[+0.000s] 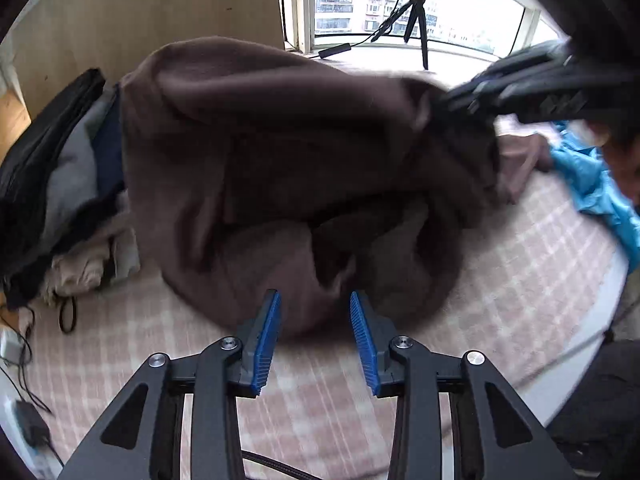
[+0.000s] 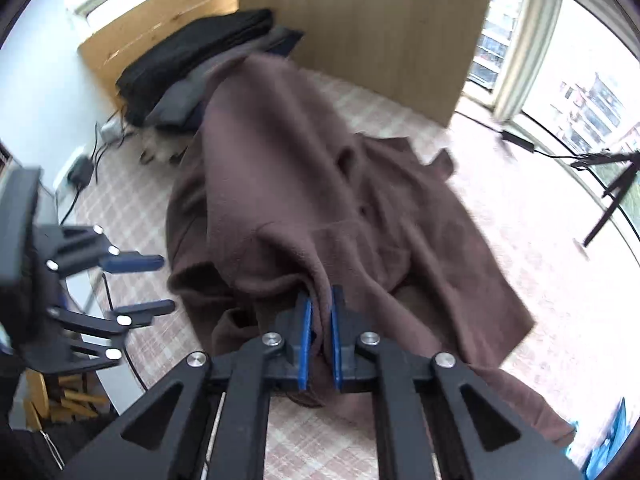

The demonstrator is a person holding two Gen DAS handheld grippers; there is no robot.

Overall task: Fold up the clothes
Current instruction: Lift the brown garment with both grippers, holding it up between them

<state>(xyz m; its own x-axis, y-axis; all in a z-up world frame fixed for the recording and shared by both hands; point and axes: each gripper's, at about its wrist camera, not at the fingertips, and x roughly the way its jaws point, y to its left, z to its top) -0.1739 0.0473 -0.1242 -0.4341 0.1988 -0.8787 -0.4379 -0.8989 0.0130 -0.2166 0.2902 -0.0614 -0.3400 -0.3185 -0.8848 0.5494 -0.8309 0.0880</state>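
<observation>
Tongs of the right hand (image 2: 319, 320) are clamped on a bunched fold of the brown fleece garment (image 2: 320, 184), the cloth pinched between the two blue pads (image 2: 305, 344) and lifted so that it drapes down and away from the grip. Tongs of the left hand (image 1: 315, 334) stand apart with nothing between their blue pads, poised just beside the near edge of the same garment (image 1: 288, 168). Seen from the left wrist view, the right tongs (image 1: 460, 100) hold the garment at its upper right corner, and the cloth hangs in a loose rounded heap whose lower part rests on the pink-and-white checked surface (image 1: 520, 280). In the right wrist view the garment spreads across that surface (image 2: 500, 168), one flap trailing toward the lower right. A pile of dark and grey folded clothes (image 1: 68, 168) sits at the far left of the surface, touching the brown garment's edge. A bright blue cloth (image 1: 592, 184) lies at the right, near the garment. Behind stand a wooden panel (image 2: 360, 12), a window (image 1: 352, 0) and a black tripod (image 1: 416, 20). Black cables (image 1: 24, 344) and a black adapter block (image 1: 32, 424) lie at the left edge.
</observation>
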